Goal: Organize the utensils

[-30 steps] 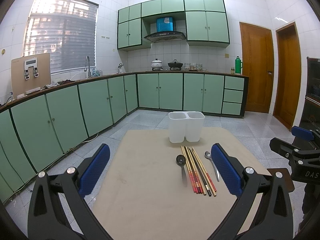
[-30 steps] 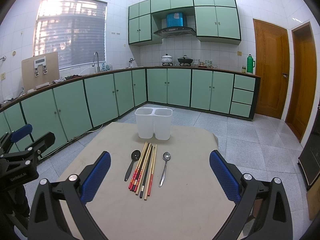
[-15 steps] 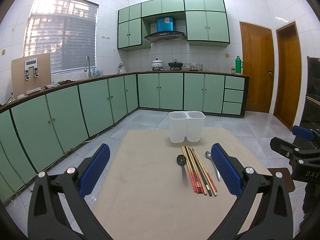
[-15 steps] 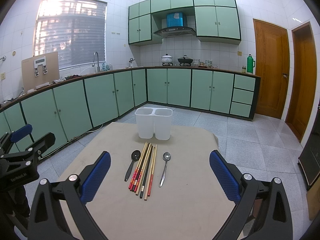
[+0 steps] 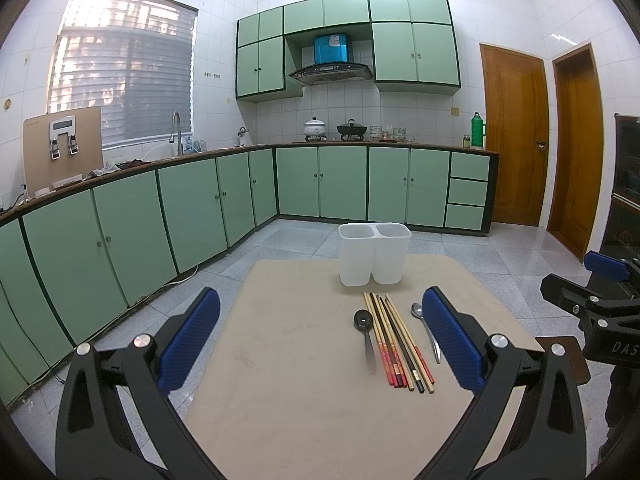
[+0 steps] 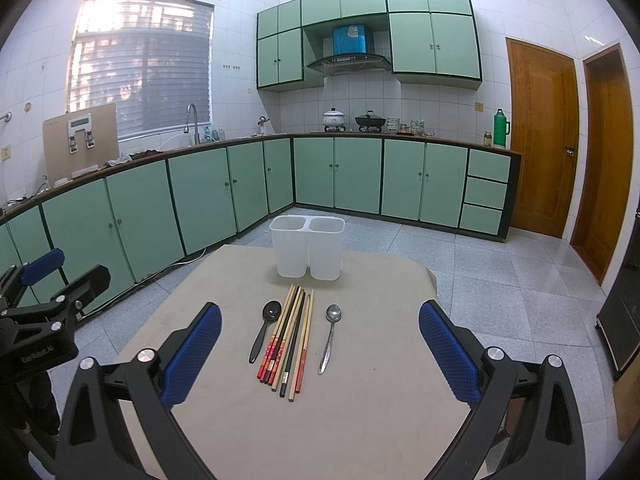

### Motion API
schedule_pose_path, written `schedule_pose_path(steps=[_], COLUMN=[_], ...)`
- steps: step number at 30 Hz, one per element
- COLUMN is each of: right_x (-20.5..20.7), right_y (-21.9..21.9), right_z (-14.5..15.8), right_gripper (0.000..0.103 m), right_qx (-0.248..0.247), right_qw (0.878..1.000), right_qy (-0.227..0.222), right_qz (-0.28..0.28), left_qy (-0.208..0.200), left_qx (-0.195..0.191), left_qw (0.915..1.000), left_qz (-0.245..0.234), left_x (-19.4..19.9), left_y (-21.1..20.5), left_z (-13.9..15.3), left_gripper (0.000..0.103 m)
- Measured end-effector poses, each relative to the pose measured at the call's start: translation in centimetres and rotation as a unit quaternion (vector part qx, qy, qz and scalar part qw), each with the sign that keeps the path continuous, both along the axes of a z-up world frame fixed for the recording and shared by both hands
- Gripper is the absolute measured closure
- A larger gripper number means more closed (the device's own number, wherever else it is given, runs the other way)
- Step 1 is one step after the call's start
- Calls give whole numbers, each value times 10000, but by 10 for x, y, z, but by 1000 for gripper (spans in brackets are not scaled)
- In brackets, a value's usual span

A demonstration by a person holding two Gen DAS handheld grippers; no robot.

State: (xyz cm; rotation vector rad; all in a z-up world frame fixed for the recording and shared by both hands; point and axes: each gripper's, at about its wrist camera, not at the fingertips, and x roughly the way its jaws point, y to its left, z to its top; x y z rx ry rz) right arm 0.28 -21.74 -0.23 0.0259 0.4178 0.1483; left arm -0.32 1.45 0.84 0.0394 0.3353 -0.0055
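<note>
A white two-compartment holder [image 5: 375,253] [image 6: 307,252] stands at the far end of a beige table [image 5: 288,380] [image 6: 360,412]. In front of it lies a bundle of several chopsticks [image 5: 397,342] [image 6: 290,340], with a black spoon [image 5: 365,334] [image 6: 264,330] on its left and a silver spoon [image 5: 426,330] [image 6: 330,336] on its right. My left gripper [image 5: 320,336] hovers open over the table, left of the utensils. My right gripper [image 6: 320,344] is open too, its fingers spread wide on either side of the utensils and nearer the camera. Nothing is held.
Green kitchen cabinets [image 5: 180,216] run along the left and back walls, with wooden doors [image 6: 540,160] at the right. The other gripper shows at each view's edge: right one [image 5: 600,300], left one [image 6: 40,308]. Tiled floor surrounds the table.
</note>
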Motion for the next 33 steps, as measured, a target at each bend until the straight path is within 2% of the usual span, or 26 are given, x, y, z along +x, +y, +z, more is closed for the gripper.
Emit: schedule_pose_path(steps=[20, 33], right_x=[1, 28], right_y=[0, -1], right_z=[0, -13], right_gripper=[6, 6], right_qx=[6, -107], right_qw=[10000, 9999], right_qy=[12, 85], right_qz=[-6, -34], left_qy=[19, 186], left_qx=[-12, 4], left_qw=[10000, 9998], left_qz=[26, 14], left_x=[1, 36], left_y=[6, -2], left_z=[-3, -14], left_gripper=[5, 5])
